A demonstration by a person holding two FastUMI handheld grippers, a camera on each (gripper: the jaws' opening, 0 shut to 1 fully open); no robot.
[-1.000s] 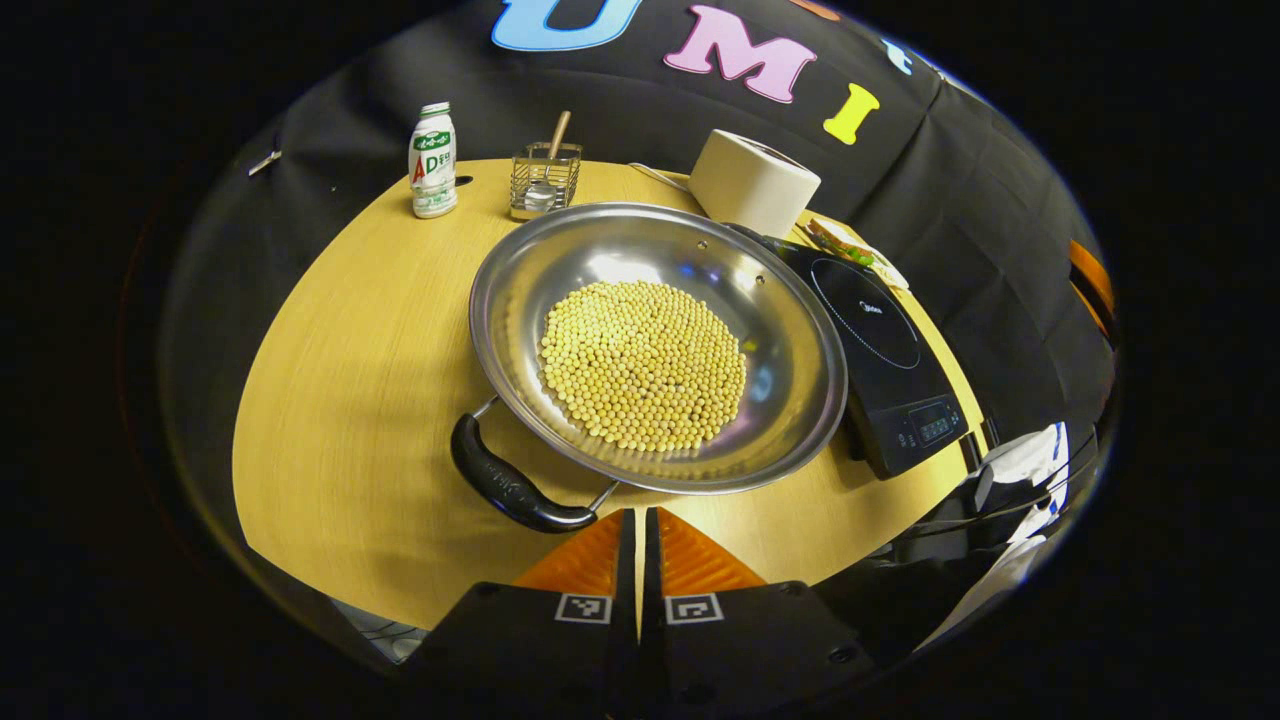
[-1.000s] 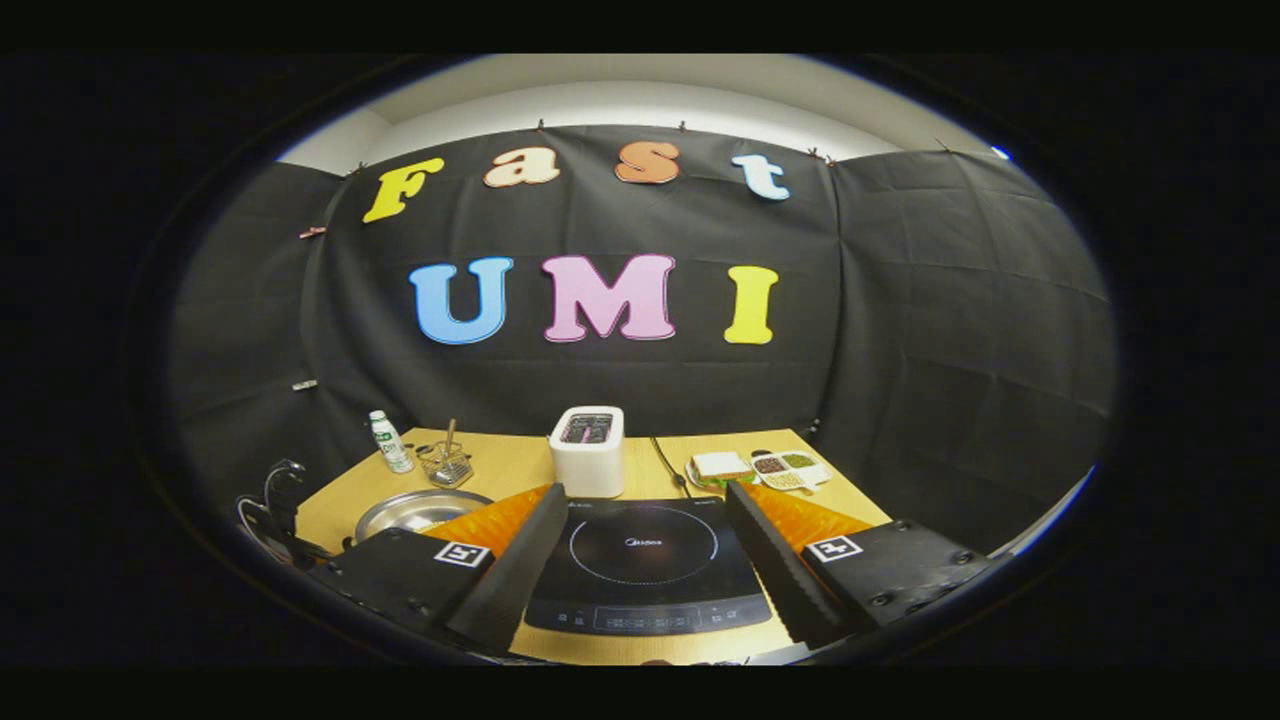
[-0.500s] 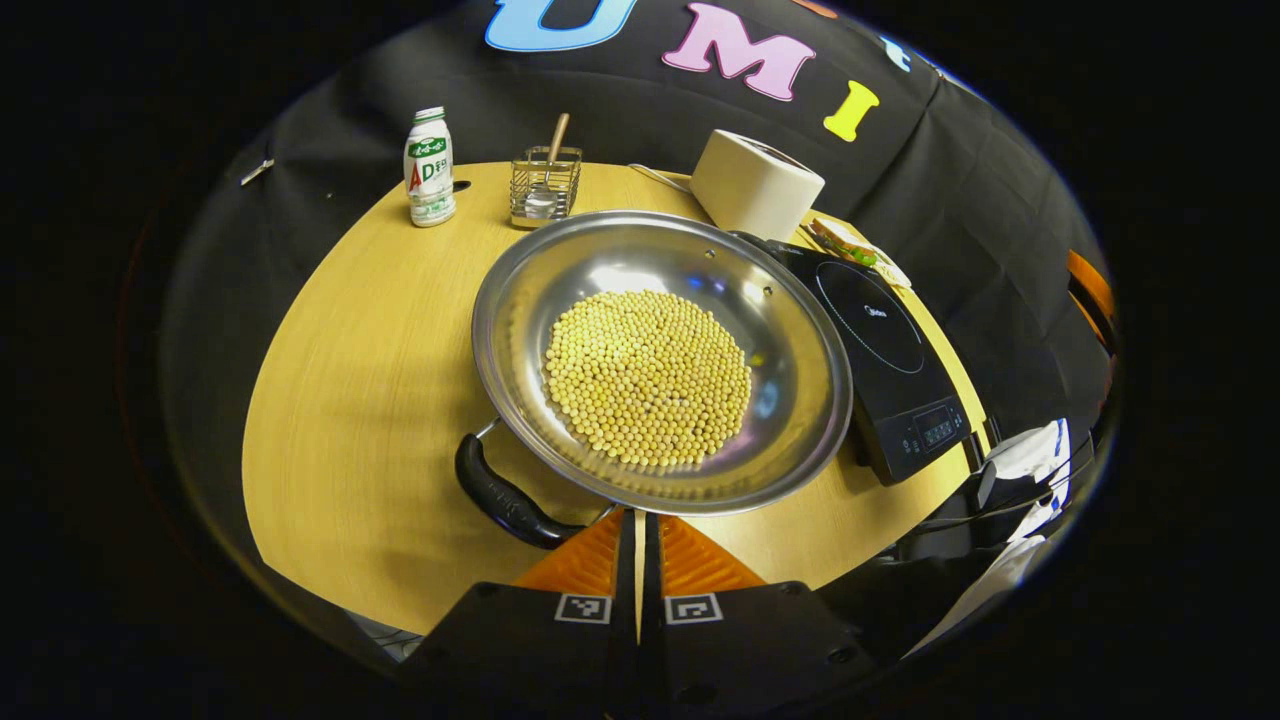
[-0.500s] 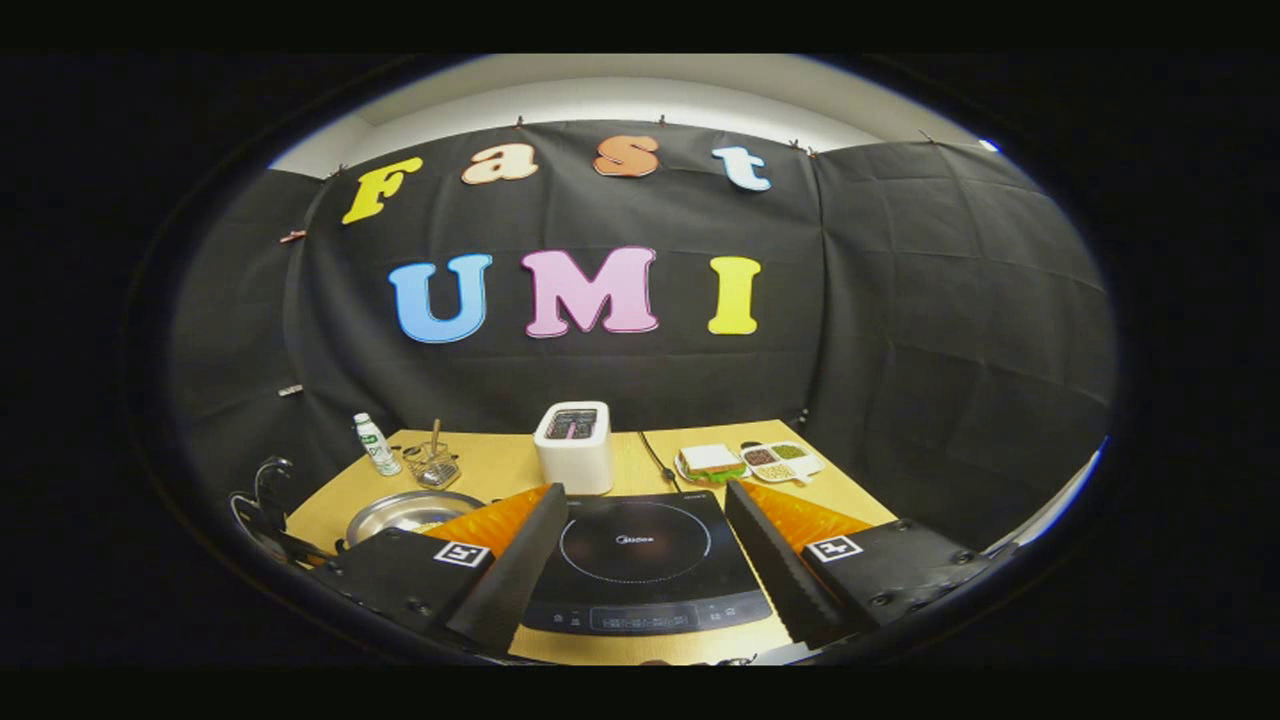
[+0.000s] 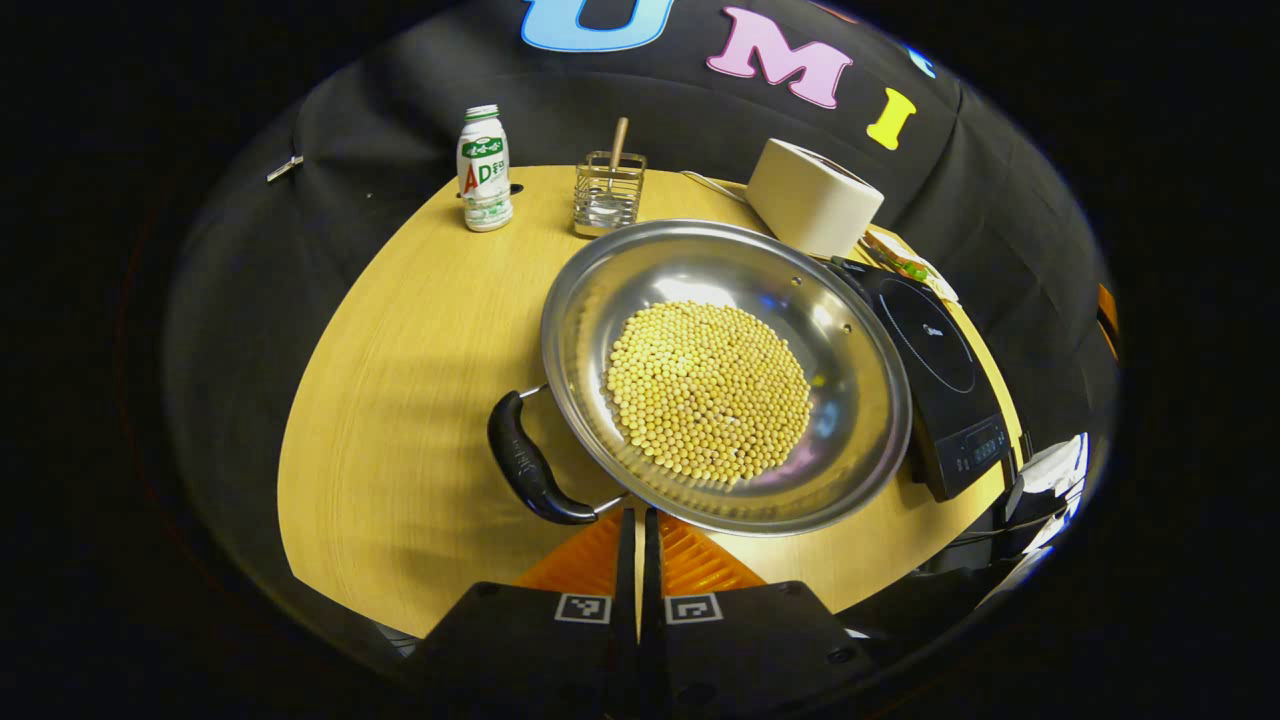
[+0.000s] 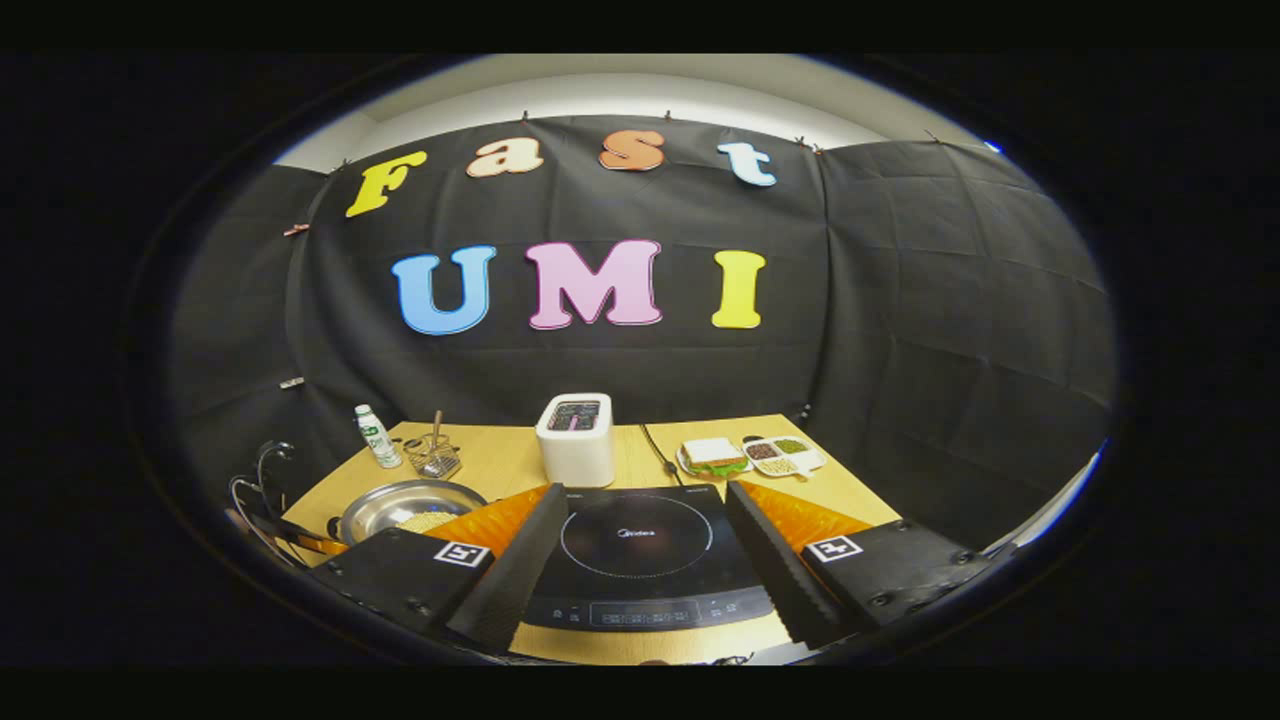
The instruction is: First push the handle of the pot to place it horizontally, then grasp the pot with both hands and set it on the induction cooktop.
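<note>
On the wooden table (image 5: 420, 340) sits the pot (image 5: 860, 400) of yellow beans (image 5: 708, 390), just left of the cooktop (image 5: 940, 350). Its black handle (image 5: 525, 470) lies beside the left gripper (image 5: 640, 525), whose fingers are closed together on nothing. Over the cooktop, the right gripper (image 6: 645, 545) is spread wide, empty.
</note>
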